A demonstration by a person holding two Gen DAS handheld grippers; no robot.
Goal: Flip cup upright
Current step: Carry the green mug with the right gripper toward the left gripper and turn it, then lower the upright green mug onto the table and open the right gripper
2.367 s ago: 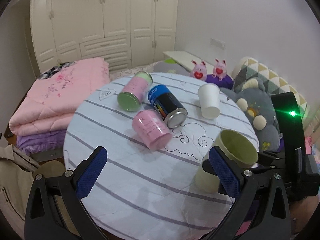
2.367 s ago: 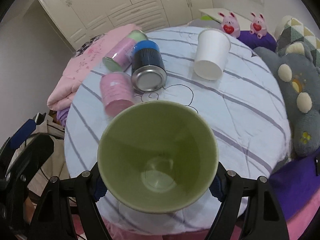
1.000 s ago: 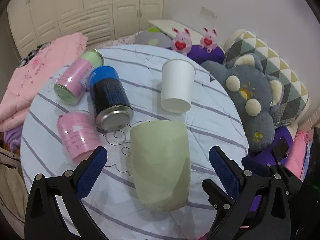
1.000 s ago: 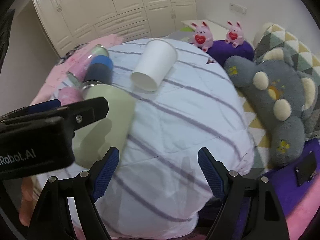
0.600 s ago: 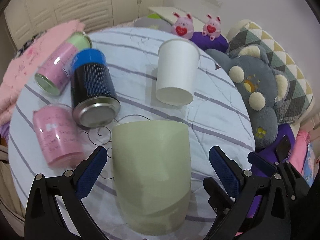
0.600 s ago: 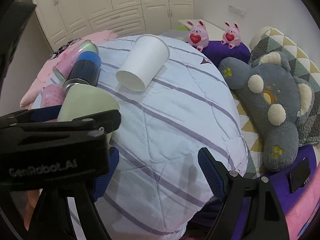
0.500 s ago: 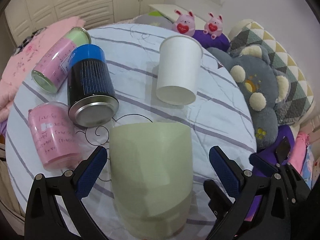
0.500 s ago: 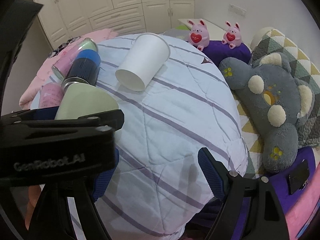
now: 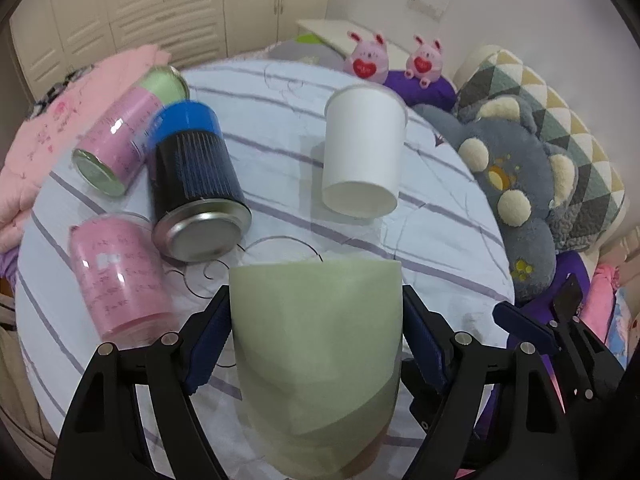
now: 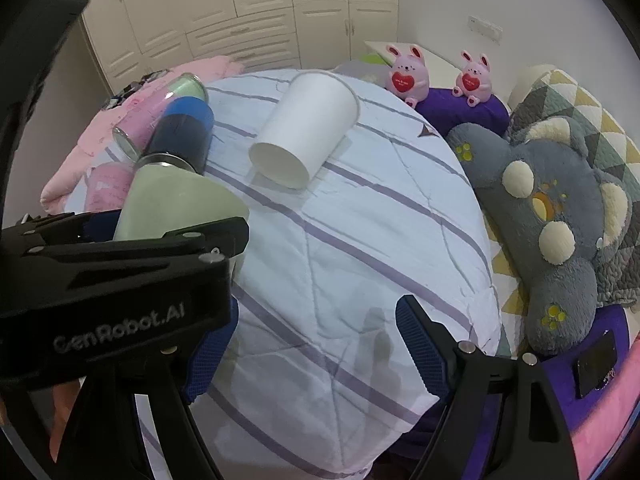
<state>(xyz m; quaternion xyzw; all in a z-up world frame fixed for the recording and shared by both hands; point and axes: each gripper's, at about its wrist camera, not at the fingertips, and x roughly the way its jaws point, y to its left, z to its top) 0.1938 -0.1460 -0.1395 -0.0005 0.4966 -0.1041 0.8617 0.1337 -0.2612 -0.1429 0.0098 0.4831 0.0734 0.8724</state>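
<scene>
A pale green cup (image 9: 320,344) stands upside down on the round striped table (image 9: 440,240), its wide end toward the table. My left gripper (image 9: 316,332) is shut on the green cup, the blue pads pressing both its sides. The cup also shows at the left of the right wrist view (image 10: 172,200), behind the left gripper's black body. My right gripper (image 10: 316,344) is open and empty above the table's near edge. A white paper cup (image 9: 362,152) stands upside down further back.
A blue-black can (image 9: 192,176), a pink-green can (image 9: 124,136) and a pink cup (image 9: 116,276) lie on their sides at the table's left. A grey plush toy (image 9: 516,184) and patterned pillow sit right of the table. Two pink bunny toys (image 10: 408,76) stand behind it.
The right gripper has let go of the green cup and drawn back to the right. The left gripper has moved in around the cup and closed its pads on its sides.
</scene>
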